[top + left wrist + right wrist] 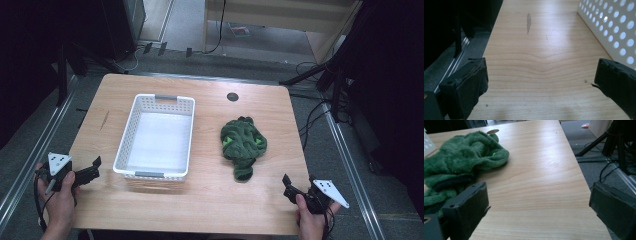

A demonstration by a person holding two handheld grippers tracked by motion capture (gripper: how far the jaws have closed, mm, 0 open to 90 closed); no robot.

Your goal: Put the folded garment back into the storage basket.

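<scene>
High view has your left gripper [95,169] at the table's [210,200] near left corner, just beside the white perforated basket [131,131], and your right gripper [288,187] at the near right edge, near the crumpled green towel [243,141] but not touching it. The towel lies in a heap on the wood to the right of the basket, apart from it. Your left gripper view [541,82] shows the jaws spread wide over bare wood, with the basket wall [614,27] at the right. Your right gripper view [537,207] shows jaws likewise released, nothing between them, the towel [461,162] at the left jaw's side.
</scene>
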